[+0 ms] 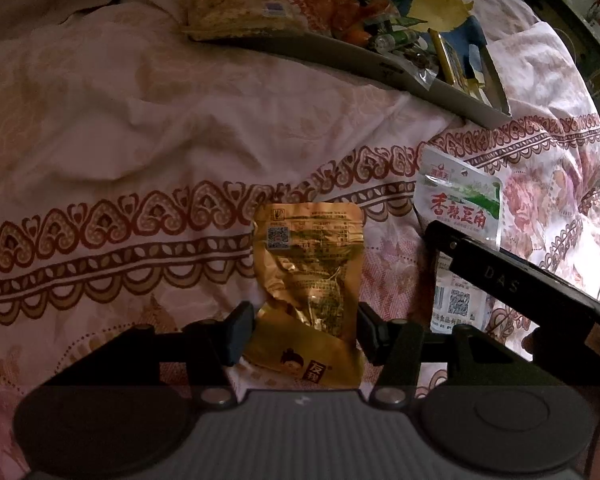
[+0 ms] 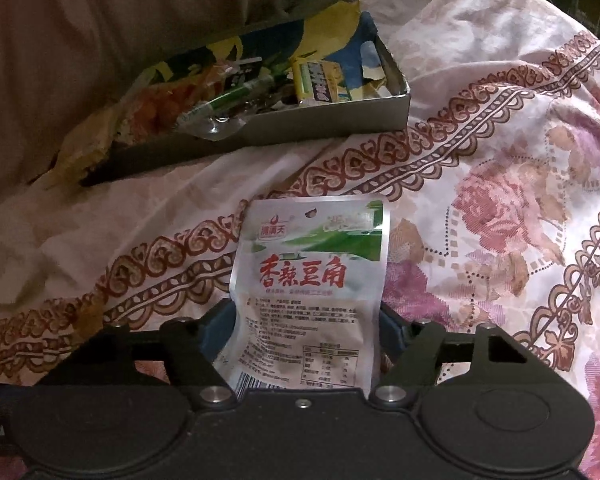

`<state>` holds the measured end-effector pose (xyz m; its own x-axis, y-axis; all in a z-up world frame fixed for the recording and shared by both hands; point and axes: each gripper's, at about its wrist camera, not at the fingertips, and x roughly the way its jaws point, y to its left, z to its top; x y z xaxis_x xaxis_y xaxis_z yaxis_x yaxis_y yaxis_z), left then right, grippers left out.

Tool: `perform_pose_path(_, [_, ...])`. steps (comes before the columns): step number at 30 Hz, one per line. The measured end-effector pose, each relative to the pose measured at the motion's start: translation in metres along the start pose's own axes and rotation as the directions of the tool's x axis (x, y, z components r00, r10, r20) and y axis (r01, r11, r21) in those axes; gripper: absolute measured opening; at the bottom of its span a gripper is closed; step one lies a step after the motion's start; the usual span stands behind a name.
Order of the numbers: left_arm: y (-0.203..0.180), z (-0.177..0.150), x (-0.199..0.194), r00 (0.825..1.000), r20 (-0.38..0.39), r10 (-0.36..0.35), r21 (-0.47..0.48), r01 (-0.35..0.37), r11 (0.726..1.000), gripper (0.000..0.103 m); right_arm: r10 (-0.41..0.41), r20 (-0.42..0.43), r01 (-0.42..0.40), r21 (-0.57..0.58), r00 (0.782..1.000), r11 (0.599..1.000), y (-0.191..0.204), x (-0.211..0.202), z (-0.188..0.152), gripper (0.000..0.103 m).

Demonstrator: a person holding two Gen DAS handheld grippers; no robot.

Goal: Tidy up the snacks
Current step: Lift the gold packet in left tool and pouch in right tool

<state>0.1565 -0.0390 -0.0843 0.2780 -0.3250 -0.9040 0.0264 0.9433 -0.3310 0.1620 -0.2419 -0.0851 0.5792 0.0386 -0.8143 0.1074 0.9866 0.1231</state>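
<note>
Right gripper [image 2: 304, 332] is straddling the lower half of a white spicy-bean packet [image 2: 308, 280], its two dark fingers sitting at the packet's left and right edges. Whether the pads are already pressing on the foil or only flanking it cannot be told from the right wrist view; the packet looks slightly lifted and bowed between them, which suggests a grip is forming. The packet's long axis is running straight ahead along the gripper's pointing line, printed top end away from the hand. Beyond that top end, ahead and a little to the left in this view, the shallow cardboard box [image 2: 340, 120] is lying on the floral bedsheet [image 2: 500, 200], already holding several wrappers and a yellow packet [image 2: 320, 80]. So the likely carry is forward and slightly left, over the near wall of the box.

Left gripper [image 1: 300, 332] is sitting half spread around the lower end of a gold snack packet [image 1: 312, 276], which is lying crumpled on the sheet with its long axis also pointing away from the hand. Its pads appear just beside the foil's edges rather than squeezing it. In the left wrist view the box [image 1: 460, 96] is lying well ahead and to the right, and the right gripper's finger [image 1: 500, 276] is crossing between. Judging from this, the right hand is nearer the box.
</note>
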Motion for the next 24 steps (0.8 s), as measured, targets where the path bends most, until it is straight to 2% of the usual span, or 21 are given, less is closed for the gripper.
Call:
perform_pose_path(3, [0.0, 0.0, -0.001, 1.0, 0.006, -0.007, 0.001, 0.007, 1.0, 0.059, 0.059, -0.026, -0.057, 0.041, 0.998, 0.998, -0.008, 0.007, 0.001, 0.087])
perform_pose_path(5, [-0.001, -0.001, -0.003, 1.0, 0.016, -0.012, 0.01, 0.012, 1.0, 0.059, 0.115, -0.05, -0.112, 0.06, 0.992, 0.992, -0.011, 0.017, 0.002, 0.103])
perform_pose_path(7, [-0.003, -0.002, -0.006, 0.999, 0.03, -0.014, 0.03, 0.013, 0.999, 0.059, 0.106, -0.059, -0.105, 0.025, 0.993, 0.994, -0.004, 0.022, 0.002, 0.103])
perform_pose_path(11, [-0.007, -0.002, -0.007, 0.999, 0.036, -0.007, 0.053, 0.005, 0.999, 0.059, 0.042, -0.064, -0.051, -0.151, 0.997, 0.987, 0.015, 0.023, -0.007, 0.103])
perform_pose_path(16, [-0.004, -0.002, -0.006, 1.0, 0.023, -0.008, 0.043, 0.007, 0.999, 0.059, 0.035, -0.081, -0.048, -0.165, 0.996, 0.985, 0.016, 0.023, -0.008, 0.102])
perform_pose_path(18, [-0.005, -0.002, -0.008, 1.0, 0.028, -0.012, 0.047, 0.011, 0.999, 0.059, 0.024, -0.084, -0.038, -0.173, 0.996, 0.984, 0.018, 0.022, -0.008, 0.101])
perform_pose_path(21, [-0.006, -0.002, -0.01, 0.999, 0.042, -0.018, 0.057, 0.016, 0.998, 0.058, 0.014, -0.069, -0.024, -0.149, 0.998, 0.989, 0.017, 0.017, -0.005, 0.092])
perform_pose_path(24, [-0.008, -0.003, -0.014, 0.998, 0.06, -0.031, 0.069, 0.027, 0.997, 0.058, 0.014, -0.043, -0.018, -0.081, 0.999, 0.997, 0.006, 0.005, 0.001, 0.07])
